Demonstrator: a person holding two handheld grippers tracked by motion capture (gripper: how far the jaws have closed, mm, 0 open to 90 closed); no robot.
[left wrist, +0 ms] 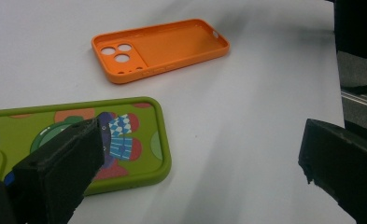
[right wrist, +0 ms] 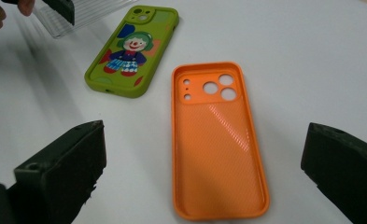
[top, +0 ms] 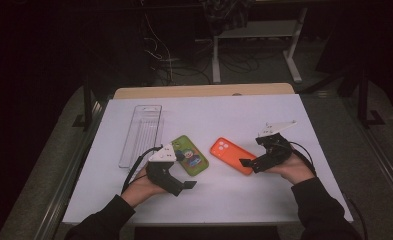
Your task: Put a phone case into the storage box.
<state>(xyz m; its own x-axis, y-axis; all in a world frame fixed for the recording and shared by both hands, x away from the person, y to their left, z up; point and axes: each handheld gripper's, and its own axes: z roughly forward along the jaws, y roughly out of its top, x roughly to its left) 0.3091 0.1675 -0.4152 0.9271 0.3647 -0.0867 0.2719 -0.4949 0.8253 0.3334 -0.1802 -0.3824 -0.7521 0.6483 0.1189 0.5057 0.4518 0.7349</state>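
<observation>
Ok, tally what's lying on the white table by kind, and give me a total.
Phone cases: 2, one green with a clown picture and one plain orange.
Clear plastic trays: 1.
Total: 3 things.

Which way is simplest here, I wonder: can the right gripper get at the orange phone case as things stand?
Probably yes. The right gripper is open right beside the orange phone case, which lies flat between its jaws in the right gripper view, apart from the green case.
</observation>
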